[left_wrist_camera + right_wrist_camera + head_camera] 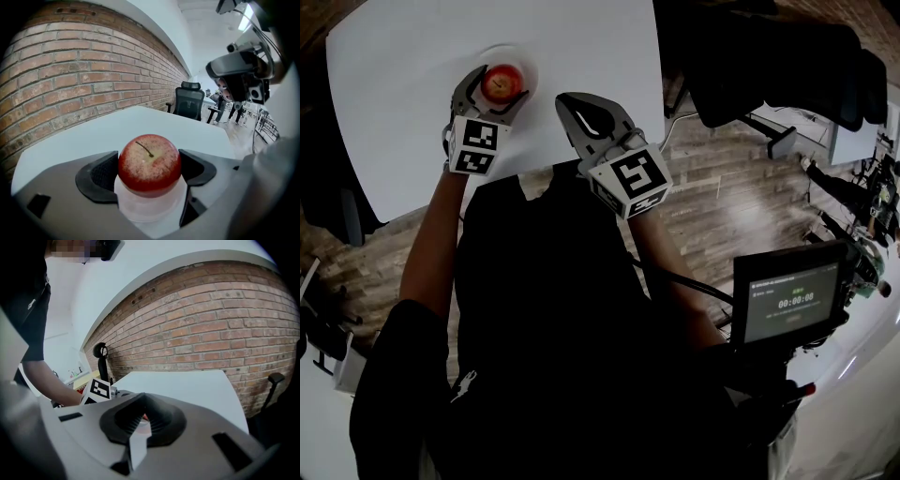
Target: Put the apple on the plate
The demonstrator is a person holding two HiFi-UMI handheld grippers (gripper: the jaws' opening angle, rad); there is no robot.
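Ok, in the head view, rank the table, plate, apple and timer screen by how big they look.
1. table
2. screen, but it sits nearer the camera, so its lead over the plate is unsure
3. plate, partly covered
4. apple

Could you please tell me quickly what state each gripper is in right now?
Left tongs: closed on the round red apple, which sits on the round white plate.
Right tongs: closed, holding nothing.

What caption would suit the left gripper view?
Left gripper grips a red apple over a white plate.
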